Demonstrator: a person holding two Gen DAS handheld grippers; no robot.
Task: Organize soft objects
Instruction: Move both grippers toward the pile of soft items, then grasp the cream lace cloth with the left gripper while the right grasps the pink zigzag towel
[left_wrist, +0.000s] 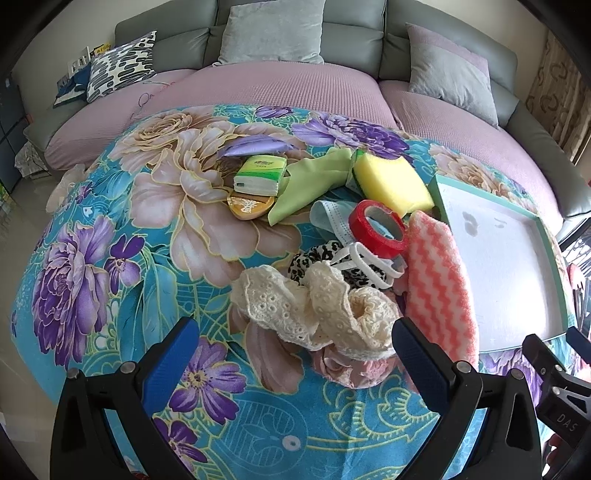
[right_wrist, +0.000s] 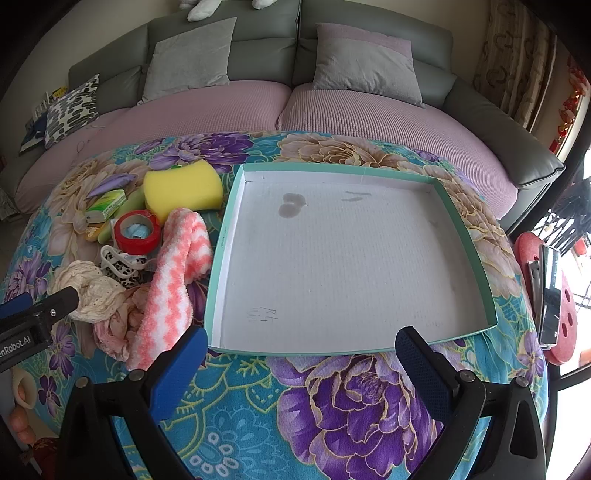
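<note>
Left gripper (left_wrist: 291, 354) held low over the flowered blanket (left_wrist: 110, 229), fingers spread wide, nothing between them. Blue pads (left_wrist: 168, 354) point forward and down toward the cream lace scrunchie (left_wrist: 314, 306), which lies just ahead of the fingertips; right pad sits close beside its edge, contact uncertain.

Right gripper (right_wrist: 299, 354) also wide open and holding nothing, hovering at the near rim of the shallow teal box (right_wrist: 465, 236). Box interior is white, with a few grey marks. Its left fingertip is just beside the near end of the pink-and-white fuzzy sock (right_wrist: 173, 280).

Soft items heaped on the blanket left of the box:
- fuzzy sock touching the box's left wall, folded over at its far end
- pink cloth (right_wrist: 118, 328) bunched under the scrunchie and sock
- leopard-print scrunchie (left_wrist: 314, 258) with a white elastic band (left_wrist: 365, 262) lying across it
- red tape roll (left_wrist: 376, 229) resting on a pale blue face mask (left_wrist: 328, 218)
- yellow sponge (left_wrist: 391, 184) at the far side, near the box corner
- green cloth (left_wrist: 310, 184) between the sponge and a green tissue pack (left_wrist: 260, 175)
- purple packet (left_wrist: 255, 146) behind the tissue pack

Grey sofa (left_wrist: 351, 40) with cushions beyond the blanket.
</note>
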